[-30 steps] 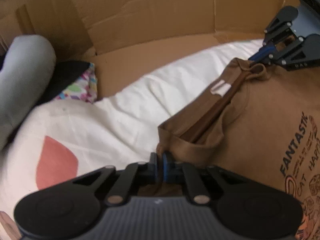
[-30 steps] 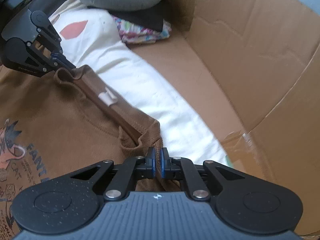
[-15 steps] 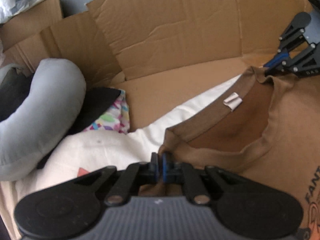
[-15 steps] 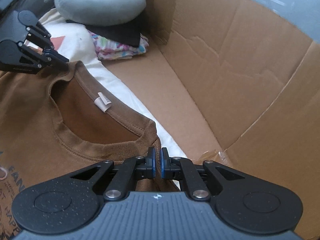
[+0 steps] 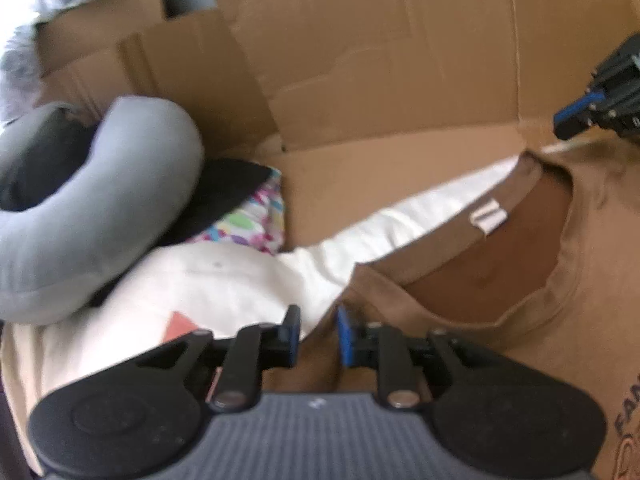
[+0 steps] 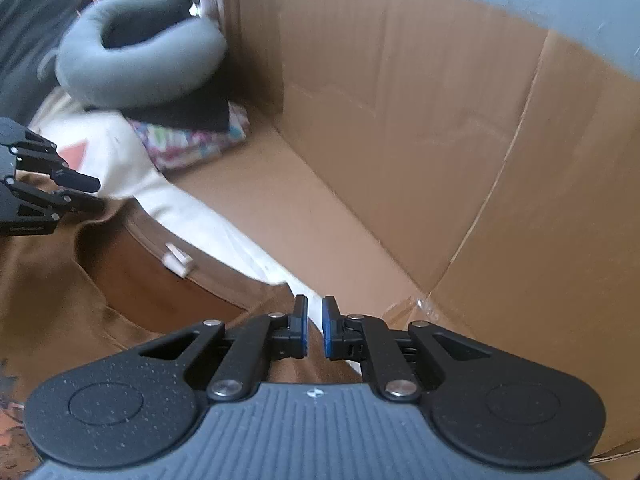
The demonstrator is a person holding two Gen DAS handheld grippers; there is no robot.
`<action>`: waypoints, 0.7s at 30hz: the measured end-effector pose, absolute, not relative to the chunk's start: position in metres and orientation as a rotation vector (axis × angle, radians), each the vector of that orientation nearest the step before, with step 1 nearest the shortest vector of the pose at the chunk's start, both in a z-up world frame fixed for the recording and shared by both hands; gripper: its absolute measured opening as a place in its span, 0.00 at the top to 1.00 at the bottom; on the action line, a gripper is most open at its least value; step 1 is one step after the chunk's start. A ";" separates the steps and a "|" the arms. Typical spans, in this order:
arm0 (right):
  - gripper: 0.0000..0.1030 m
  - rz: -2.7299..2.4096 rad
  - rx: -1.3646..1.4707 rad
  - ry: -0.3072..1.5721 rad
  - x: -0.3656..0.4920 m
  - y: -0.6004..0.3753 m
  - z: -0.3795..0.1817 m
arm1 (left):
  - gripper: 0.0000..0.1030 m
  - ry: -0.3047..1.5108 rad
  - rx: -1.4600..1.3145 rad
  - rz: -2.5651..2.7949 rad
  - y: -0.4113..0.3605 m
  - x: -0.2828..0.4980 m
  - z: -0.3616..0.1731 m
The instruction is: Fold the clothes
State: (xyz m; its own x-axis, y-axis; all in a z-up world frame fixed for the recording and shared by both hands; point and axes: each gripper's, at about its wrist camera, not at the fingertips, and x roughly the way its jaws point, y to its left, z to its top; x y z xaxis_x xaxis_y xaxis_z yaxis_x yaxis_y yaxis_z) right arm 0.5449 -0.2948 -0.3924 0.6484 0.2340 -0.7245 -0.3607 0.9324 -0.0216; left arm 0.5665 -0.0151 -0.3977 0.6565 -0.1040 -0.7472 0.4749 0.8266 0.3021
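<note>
Grey foam shows at the far left of the left wrist view, where a neck pillow (image 5: pixel 100 204) curls over a black folded cloth (image 5: pixel 224 192) and a bright patterned fabric (image 5: pixel 248 228). Just right of these lies a cream sheet (image 5: pixel 192 284) with a red patch (image 5: pixel 180 326), running on toward the cardboard wall (image 5: pixel 380 72) behind. Low in the middle, the left claw (image 5: pixel 318 336) is released: its blue-faced pads stand parted, and the shoulder edge of the brown T-shirt (image 5: pixel 560 320) lies in the gap between them, gripped by neither. The shirt spreads flat to the right on the cream sheet, collar open and facing up, with a white neck label (image 5: pixel 488 216) on the back of the collar and part of a dark print at the right edge. At the far right the right claw (image 5: pixel 572 118) hangs just above the other shoulder of the shirt.

From the right wrist view, the left claw (image 6: pixel 92 194) shows at the left edge with its fingers apart at the shirt's far shoulder. The neck pillow (image 6: pixel 136 60) sits beyond it. In the lower middle the right claw (image 6: pixel 314 328) is also released, a narrow gap between its pads, over the near shoulder of the brown T-shirt (image 6: pixel 60 280). The cardboard wall (image 6: pixel 460 140) fills the right side.
</note>
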 end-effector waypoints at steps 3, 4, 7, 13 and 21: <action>0.94 0.377 -0.180 0.779 0.534 -0.292 -0.385 | 0.79 0.788 0.477 -0.370 -0.012 0.555 -0.393; 0.94 0.392 -0.187 0.787 0.531 -0.289 -0.387 | 0.79 0.789 0.467 -0.380 -0.011 0.550 -0.392; 0.94 0.420 -0.214 0.826 0.527 -0.280 -0.398 | 0.79 0.800 0.454 -0.393 -0.014 0.544 -0.399; 0.93 0.404 -0.198 0.874 0.526 -0.269 -0.420 | 0.79 0.819 0.421 -0.379 -0.022 0.539 -0.411; 0.88 0.347 -0.157 0.914 0.526 -0.257 -0.429 | 0.79 0.814 0.389 -0.352 -0.026 0.523 -0.408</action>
State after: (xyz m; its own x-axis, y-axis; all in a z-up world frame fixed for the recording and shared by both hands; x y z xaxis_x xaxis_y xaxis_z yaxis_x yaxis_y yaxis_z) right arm 0.5257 -0.2571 -0.4287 0.5600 0.2273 -0.7967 -0.3594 0.9331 0.0136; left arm 0.5230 -0.0258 -0.4080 0.6367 -0.1533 -0.7557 0.4458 0.8728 0.1986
